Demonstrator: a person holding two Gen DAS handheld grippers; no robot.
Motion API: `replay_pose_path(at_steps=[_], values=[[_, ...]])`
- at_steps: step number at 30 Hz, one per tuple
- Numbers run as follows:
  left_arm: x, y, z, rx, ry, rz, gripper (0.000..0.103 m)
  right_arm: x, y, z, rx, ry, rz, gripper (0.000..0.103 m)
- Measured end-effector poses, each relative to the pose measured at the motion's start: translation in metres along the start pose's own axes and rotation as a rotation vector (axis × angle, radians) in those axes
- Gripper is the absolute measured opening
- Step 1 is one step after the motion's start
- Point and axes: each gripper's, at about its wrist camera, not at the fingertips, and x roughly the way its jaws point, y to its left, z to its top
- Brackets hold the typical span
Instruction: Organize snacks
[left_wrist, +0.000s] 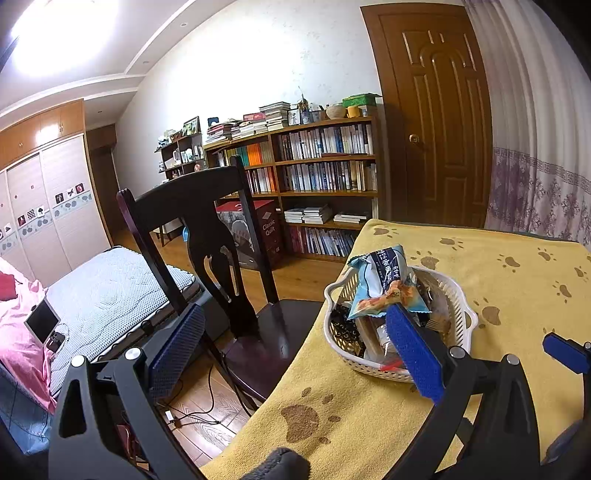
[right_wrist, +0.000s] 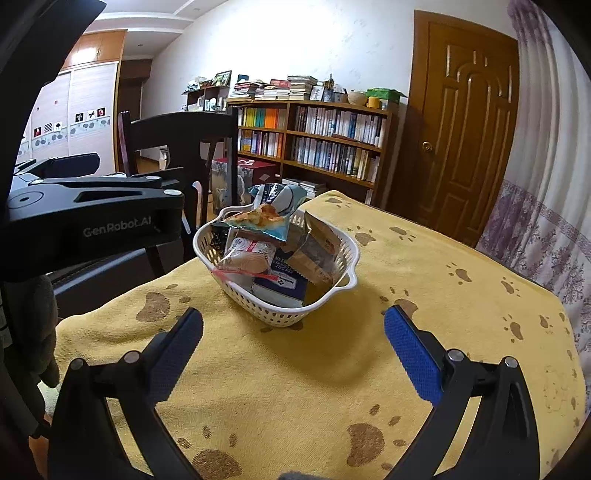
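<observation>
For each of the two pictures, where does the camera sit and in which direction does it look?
Left wrist view: on the left gripper, at the table's left edge, looking past a dark chair to the bookshelf; its own open fingers show, and the right gripper's tip at the right.
Right wrist view: on the right gripper, over the yellow cloth, facing the white basket of snacks; its open fingers, the left gripper's body and a gloved hand show.
Both share the basket, cloth, chair, bookshelf and door.
</observation>
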Motion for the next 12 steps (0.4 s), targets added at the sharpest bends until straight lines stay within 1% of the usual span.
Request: replay_pose_path(at_steps=[5, 12], values=[[0.0, -0.001, 0.0, 0.002, 0.001, -0.002, 0.1, 0.001, -0.005, 0.0, 0.017, 0.007, -0.021, 0.098], [-0.005, -0.007, 0.003, 0.013, -0.009, -0.016, 0.1, 0.008, -0.015, -0.004, 0.041, 0.073, -0.044, 0.098]])
